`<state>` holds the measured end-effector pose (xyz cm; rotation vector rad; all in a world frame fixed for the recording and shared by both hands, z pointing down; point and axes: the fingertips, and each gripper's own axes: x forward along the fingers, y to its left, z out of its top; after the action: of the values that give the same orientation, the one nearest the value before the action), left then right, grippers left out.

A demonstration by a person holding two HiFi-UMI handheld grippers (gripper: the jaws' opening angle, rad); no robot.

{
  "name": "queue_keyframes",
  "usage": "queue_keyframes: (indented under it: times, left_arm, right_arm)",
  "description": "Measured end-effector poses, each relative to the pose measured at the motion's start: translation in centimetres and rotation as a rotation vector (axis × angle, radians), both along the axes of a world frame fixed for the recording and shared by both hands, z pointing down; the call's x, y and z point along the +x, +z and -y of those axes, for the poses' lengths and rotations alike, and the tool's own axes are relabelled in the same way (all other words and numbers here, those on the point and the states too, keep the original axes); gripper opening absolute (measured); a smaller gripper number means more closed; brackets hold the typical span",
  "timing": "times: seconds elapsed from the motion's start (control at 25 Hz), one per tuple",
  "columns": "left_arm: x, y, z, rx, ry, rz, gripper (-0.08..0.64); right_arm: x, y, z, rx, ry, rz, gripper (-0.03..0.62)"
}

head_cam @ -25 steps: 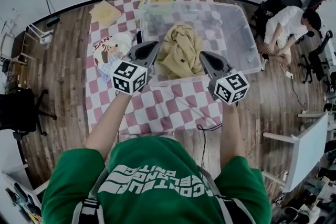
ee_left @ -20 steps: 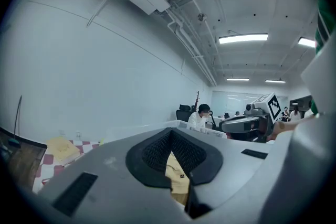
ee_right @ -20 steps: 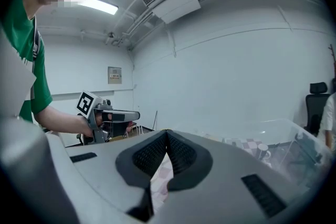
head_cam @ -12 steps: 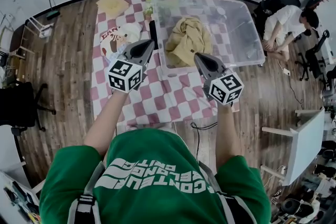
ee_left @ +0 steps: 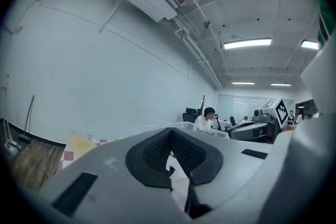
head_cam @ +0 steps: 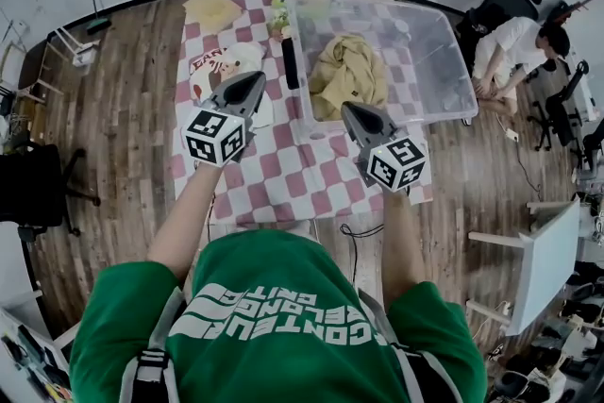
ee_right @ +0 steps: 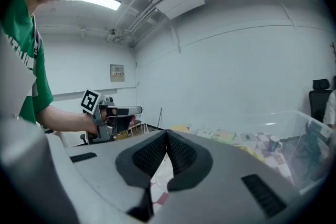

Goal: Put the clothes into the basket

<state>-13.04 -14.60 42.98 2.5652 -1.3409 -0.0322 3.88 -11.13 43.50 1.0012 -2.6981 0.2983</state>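
A clear plastic basket [head_cam: 429, 42] stands on a red-and-white checkered mat [head_cam: 283, 179], and a yellow garment [head_cam: 347, 71] lies heaped inside it. A white and red garment [head_cam: 219, 69] lies on the mat left of the basket. My left gripper [head_cam: 256, 77] is shut and empty, hovering beside that garment. My right gripper [head_cam: 347, 109] is shut and empty too, just short of the basket's near wall. In the left gripper view the jaws [ee_left: 170, 131] meet with nothing between them. The right gripper view shows the same [ee_right: 167, 132], with the basket's wall [ee_right: 299, 134] at right.
A yellow cloth [head_cam: 211, 7] lies at the mat's far left corner and a long black item [head_cam: 291, 63] lies along the basket's left side. A person [head_cam: 514, 44] sits by office chairs at right. A black chair [head_cam: 33, 193] stands left, a white table [head_cam: 547, 264] right.
Both grippers have drawn back from over the basket's near edge toward me, still shut and empty. The mat and basket sit farther off in view. The yellow garment has not moved.
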Motion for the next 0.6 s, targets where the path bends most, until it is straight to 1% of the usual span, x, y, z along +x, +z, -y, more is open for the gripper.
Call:
queue_keyframes:
  times: [0.24, 0.6]
  left_arm:
    - [-5.1, 1.1, -0.2, -0.014, -0.083, 0.002, 0.003]
    - [-13.9, 3.8, -0.8, -0.057, -0.204, -0.002, 0.003]
  right_arm:
    - [-4.7, 0.6, -0.1, -0.013, -0.059, -0.010, 0.009]
    - [-13.1, 1.7, 1.0, -0.011, -0.154, -0.047, 0.009]
